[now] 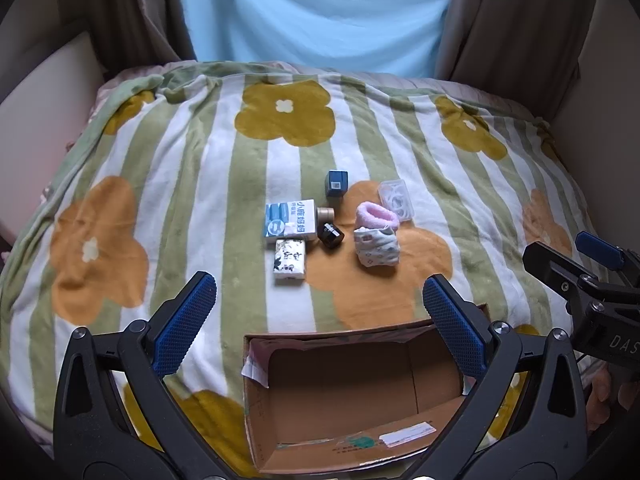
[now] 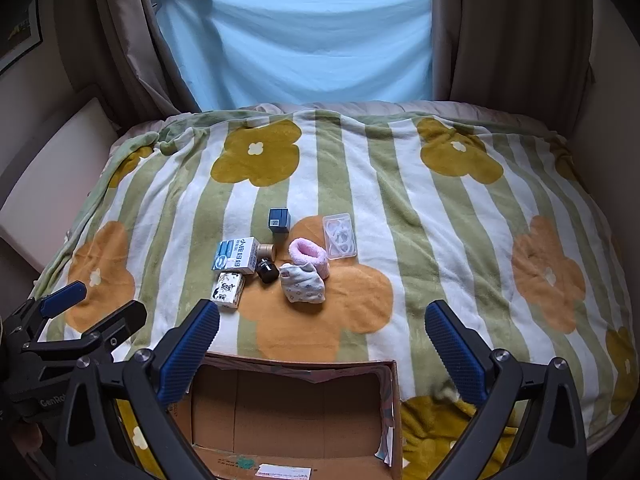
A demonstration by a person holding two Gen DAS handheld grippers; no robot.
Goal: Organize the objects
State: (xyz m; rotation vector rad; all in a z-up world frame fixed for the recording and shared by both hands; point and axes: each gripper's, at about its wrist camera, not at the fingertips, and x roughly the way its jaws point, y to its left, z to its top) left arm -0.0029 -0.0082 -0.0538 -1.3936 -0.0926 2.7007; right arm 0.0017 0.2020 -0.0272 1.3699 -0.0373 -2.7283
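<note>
Left gripper (image 1: pixel 320 312): jaws wide apart, holding nothing, poised above the near edge of the bed over the cardboard box (image 1: pixel 352 400). Right gripper (image 2: pixel 322 338): jaws wide apart, holding nothing, beside the left gripper over the same box.

The box is open-topped and empty, with a label on its near flap. It rests on the blanket (image 1: pixel 160 168), which has green and white stripes and orange and mustard flowers and covers the bed.

Items lie in a cluster at the middle of the blanket, beyond the box, listed from left to right:

- Tissue pack (image 1: pixel 289 261): white with dark print, nearest the box, touching the carton behind it.
- Carton (image 1: pixel 290 219): blue and white, lying flat.
- Tan tube (image 1: pixel 325 213): lying against the right side of the carton.
- Black jar (image 1: pixel 331 235): just in front of the tube.
- Blue box (image 1: pixel 337 184): standing farthest back, apart from the others.
- Sock (image 1: pixel 377 247): patterned, rolled, on an orange flower.
- Pink sock (image 1: pixel 377 215): fuzzy, touching the rear of the patterned one.
- Clear case (image 1: pixel 396 199): white loops inside, just right of the pink sock.

A light blue sheet (image 1: pixel 316 12) hangs between brown curtains (image 1: pixel 516 20) behind the bed.
</note>
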